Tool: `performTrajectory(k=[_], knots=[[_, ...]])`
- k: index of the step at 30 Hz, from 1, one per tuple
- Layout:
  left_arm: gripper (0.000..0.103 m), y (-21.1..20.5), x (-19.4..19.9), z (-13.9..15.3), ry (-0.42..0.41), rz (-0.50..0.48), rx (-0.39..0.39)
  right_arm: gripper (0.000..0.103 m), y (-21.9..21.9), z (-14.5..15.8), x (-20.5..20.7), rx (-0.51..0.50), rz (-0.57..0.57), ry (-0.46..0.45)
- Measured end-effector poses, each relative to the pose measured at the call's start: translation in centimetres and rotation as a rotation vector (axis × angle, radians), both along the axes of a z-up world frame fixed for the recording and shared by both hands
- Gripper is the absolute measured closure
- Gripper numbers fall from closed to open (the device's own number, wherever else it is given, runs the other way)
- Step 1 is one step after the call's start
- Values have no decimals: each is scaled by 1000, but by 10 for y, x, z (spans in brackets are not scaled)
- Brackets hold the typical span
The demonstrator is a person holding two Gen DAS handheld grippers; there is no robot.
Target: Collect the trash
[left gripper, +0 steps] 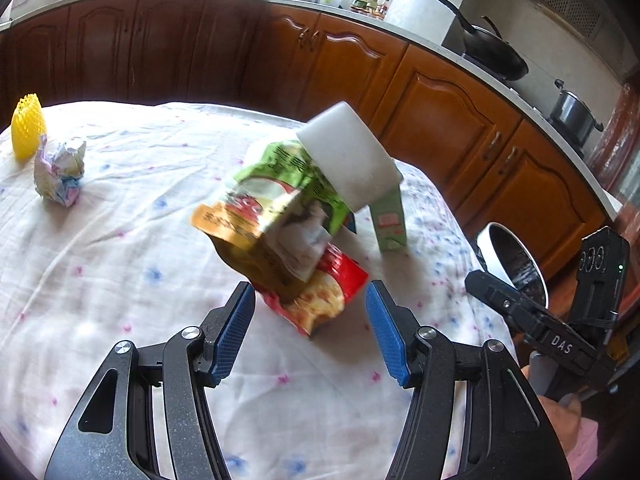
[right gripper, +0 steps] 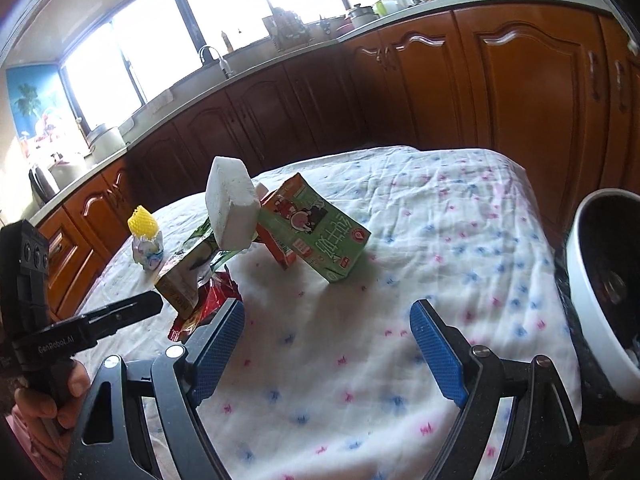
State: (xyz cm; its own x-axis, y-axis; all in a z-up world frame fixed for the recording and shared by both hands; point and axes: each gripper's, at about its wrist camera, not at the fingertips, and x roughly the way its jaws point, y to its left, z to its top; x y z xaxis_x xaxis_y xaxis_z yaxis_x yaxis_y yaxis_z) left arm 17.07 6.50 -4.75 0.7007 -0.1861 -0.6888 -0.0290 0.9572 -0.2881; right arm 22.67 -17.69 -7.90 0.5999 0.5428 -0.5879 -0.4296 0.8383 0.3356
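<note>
daylight, blown-out windows [right gripper: 160,40] | soft shadows | pile [left gripper: 288,220] motion-blurred | fisheye-bent, dark corners

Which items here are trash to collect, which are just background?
Job items:
- white foam block
- green carton
- snack wrappers
- crumpled paper
- yellow foam net
- white bin, likely the drop spot

Background:
- wok
- steel pot
- faucet
- floral tablecloth

A flowered white cloth [right gripper: 440,208] covers the table, bearing snack wrappers [left gripper: 316,300], a green carton [right gripper: 320,236], crumpled paper [left gripper: 60,172] and seemingly yellow netting [left gripper: 26,126].
</note>
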Motion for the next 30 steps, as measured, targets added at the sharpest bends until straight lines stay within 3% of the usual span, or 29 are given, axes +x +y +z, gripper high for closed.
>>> performTrajectory(k=[7, 15, 22, 23, 24, 30], knots=[[38, 18, 25, 3, 17, 2, 11, 15, 16, 0, 31, -54, 99, -19], [32, 36, 57, 7, 33, -29, 32, 13, 48, 0, 69, -184, 240, -75], [28, 47, 70, 15, 6, -65, 42, 15, 56, -12, 93, -161, 267, -24], [28, 48, 71, 16, 3, -67, 47, 23, 56, -13, 94, -154, 268, -18], [28, 49, 72, 17, 2, -67, 50, 40, 55, -14, 93, -149, 269, -16], [27, 48, 66, 19, 8, -101, 59, 52, 47, -11, 81, -151, 232, -17]])
